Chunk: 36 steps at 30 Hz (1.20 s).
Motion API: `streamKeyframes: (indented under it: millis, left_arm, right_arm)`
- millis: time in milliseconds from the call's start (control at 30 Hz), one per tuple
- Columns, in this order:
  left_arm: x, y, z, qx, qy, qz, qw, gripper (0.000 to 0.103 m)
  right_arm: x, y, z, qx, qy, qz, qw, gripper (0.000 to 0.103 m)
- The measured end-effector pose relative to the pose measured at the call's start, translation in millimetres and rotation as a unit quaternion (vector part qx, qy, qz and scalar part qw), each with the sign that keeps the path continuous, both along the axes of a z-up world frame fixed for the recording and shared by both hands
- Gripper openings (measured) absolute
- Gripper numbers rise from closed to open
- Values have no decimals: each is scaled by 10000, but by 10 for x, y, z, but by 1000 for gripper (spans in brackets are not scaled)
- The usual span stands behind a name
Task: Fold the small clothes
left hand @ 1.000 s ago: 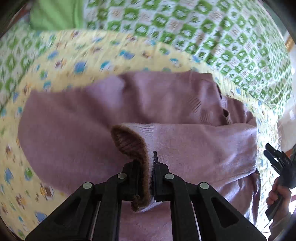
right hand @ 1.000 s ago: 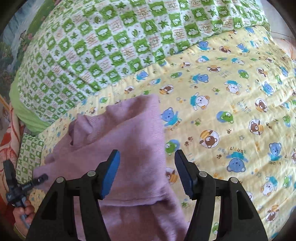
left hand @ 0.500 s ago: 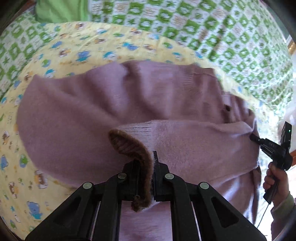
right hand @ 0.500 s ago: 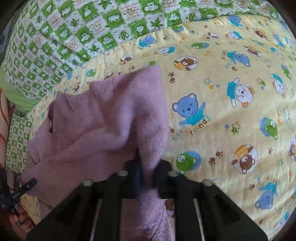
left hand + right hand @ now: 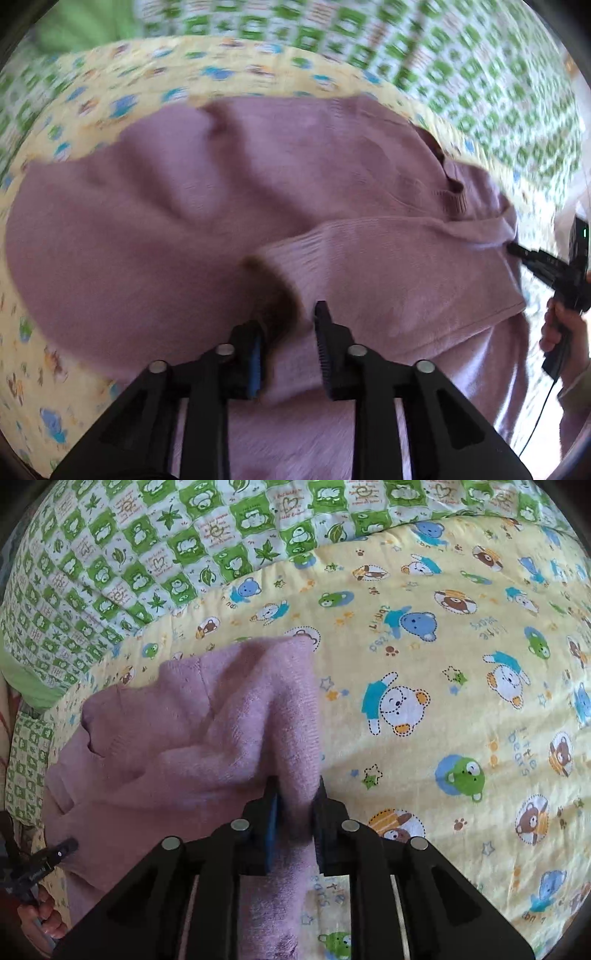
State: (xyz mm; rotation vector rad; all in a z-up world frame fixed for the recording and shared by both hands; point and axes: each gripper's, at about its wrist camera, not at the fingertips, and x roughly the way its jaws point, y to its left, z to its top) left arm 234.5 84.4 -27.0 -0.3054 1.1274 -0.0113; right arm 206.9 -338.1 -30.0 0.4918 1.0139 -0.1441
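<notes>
Left gripper (image 5: 288, 350) jaws just opened, sleeve cuff (image 5: 280, 266) loose between; right gripper (image 5: 295, 827) eased wider, lilac sweater (image 5: 207, 731) fold between pads.

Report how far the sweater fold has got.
Done: one sleeve lies across the purple sweater. In hand: the left tool has just opened off the cuff; the right tool grips the sweater's edge, its jaws easing. Left: body folds.

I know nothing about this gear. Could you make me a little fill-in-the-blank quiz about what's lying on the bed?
1. The mauve knitted sweater lies on a yellow quilt printed with cartoon ____.
2. Behind it lies a second quilt, checked white and ____.
3. The sweater's sleeve cuff shows a ____ inside.

Missing words: bears; green; brown.
</notes>
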Motion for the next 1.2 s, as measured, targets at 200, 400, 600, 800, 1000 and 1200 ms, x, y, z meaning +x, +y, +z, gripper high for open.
streamKeyframes:
  millis: [200, 400, 600, 800, 1000, 1200]
  left_arm:
    - [-487, 538, 102, -262, 17, 662, 9975, 53]
    - [-722, 972, -94, -938, 342, 1252, 9871, 57]
    - [-552, 1243, -258, -1557, 351, 1838, 9699, 48]
    - [-448, 1360, 113, -1321, -239, 1885, 9729, 6]
    - [-310, 1055, 879, -1848, -1137, 1360, 9667, 4]
    - [69, 193, 1509, -2654, -1945, 325, 9438, 4]
  right_arm:
    - [-237, 300, 278, -184, -376, -22, 9991, 49]
    - [-516, 817, 511, 76, -663, 224, 9975, 49]
    - [-674, 1430, 572, 316, -584, 789, 9947, 49]
    - [-807, 1657, 580, 217, -521, 1034, 9930, 49]
    - [-904, 1594, 622, 263, -624, 848, 9941, 49]
    - [-941, 1510, 660, 313, -712, 732, 9943, 49]
